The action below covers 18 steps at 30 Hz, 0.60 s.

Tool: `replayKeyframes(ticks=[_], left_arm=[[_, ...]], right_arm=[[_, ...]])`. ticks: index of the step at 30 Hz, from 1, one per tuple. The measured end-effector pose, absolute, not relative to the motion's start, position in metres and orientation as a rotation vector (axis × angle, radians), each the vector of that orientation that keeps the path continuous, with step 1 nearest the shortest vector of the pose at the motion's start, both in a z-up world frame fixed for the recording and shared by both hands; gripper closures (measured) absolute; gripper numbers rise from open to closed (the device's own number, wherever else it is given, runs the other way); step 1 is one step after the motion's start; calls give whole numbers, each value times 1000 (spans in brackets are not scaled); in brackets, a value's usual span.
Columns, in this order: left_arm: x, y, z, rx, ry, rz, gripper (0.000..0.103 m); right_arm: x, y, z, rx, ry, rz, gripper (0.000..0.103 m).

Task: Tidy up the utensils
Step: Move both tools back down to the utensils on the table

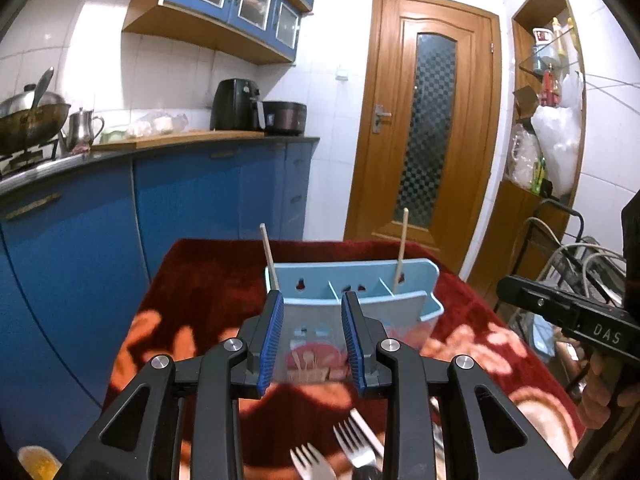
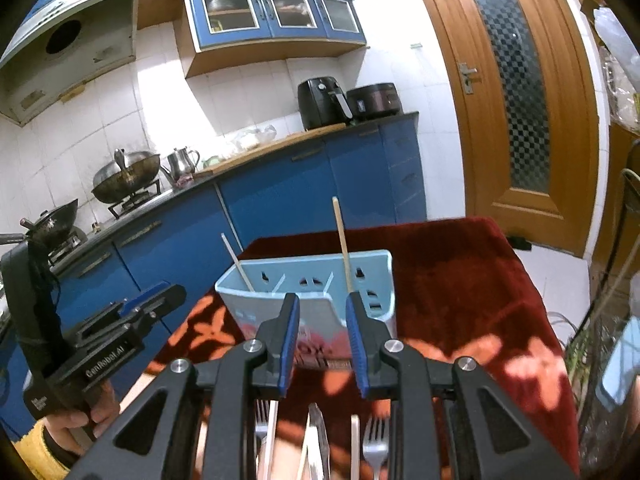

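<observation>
holder: matt plastic | forks: shiny metal | tablecloth: seemingly plush

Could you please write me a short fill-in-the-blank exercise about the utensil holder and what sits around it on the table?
1. The utensil holder is light ____ in colour.
2. ____ chopsticks stand upright in the holder.
3. Several metal ____ lie on the red cloth in front of the holder.
4. Both grippers' jaws hold ____.

Missing words: blue; two; forks; nothing

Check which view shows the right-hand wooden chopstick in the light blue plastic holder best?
Right wrist view: the right-hand wooden chopstick stands tall and sharp against the blue cabinets. Left wrist view shows it smaller, pale against the door.
</observation>
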State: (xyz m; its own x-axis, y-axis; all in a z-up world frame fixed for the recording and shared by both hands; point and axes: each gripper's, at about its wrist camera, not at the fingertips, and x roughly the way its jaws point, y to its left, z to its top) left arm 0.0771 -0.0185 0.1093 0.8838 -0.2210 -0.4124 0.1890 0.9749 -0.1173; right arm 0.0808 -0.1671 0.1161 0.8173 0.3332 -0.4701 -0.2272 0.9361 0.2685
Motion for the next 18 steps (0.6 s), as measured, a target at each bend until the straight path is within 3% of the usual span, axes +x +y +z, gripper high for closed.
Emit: replayKeyframes(ticks=[18], left_arm=[[43,-15,71,-67,701,-218,73]], right_arm=[[44,-186,65,223,776,208,76]])
